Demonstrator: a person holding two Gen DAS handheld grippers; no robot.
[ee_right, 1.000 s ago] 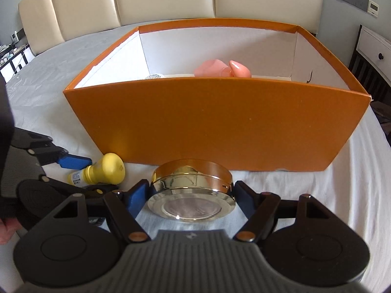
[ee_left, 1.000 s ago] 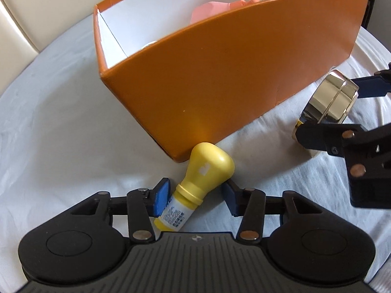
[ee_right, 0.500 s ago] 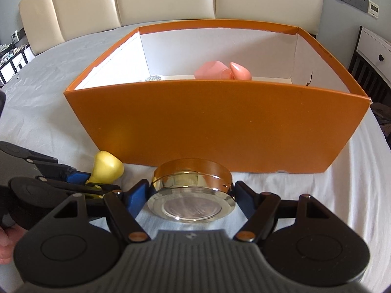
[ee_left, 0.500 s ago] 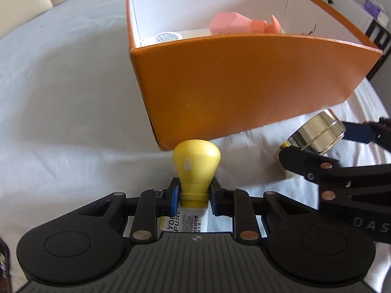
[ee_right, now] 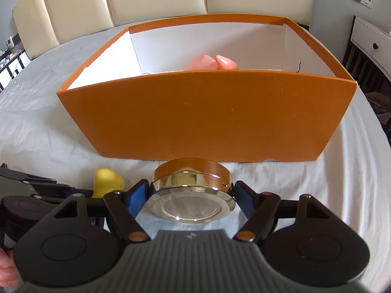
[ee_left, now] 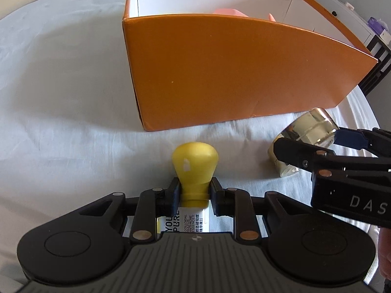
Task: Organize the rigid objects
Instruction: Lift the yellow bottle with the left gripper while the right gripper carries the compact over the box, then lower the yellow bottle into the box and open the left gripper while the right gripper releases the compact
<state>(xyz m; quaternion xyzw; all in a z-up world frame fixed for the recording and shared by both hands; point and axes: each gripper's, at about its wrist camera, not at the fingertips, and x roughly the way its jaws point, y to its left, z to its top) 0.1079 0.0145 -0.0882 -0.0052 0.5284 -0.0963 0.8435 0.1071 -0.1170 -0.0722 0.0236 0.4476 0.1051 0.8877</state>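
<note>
Orange cardboard box (ee_right: 207, 112), beyond both claws, hides most of a pink object (ee_right: 210, 62). Yellow-capped bottle (ee_left: 194, 163) is clamped by the left claw (ee_left: 193, 196), its label partly covered; round gold tin (ee_right: 193, 190) is gripped by the right claw (ee_right: 191, 195).

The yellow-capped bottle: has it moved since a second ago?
Yes. The yellow-capped bottle swung upright from its tilt, away from the orange box, now clamped in the left tool.

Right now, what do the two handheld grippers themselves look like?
Both match: the left gripper and right gripper have ribbed grey bodies, black linkage arms with copper-coloured rivets, round black side discs and blue finger pads. White letters "DAS" mark the right one's side.
</note>
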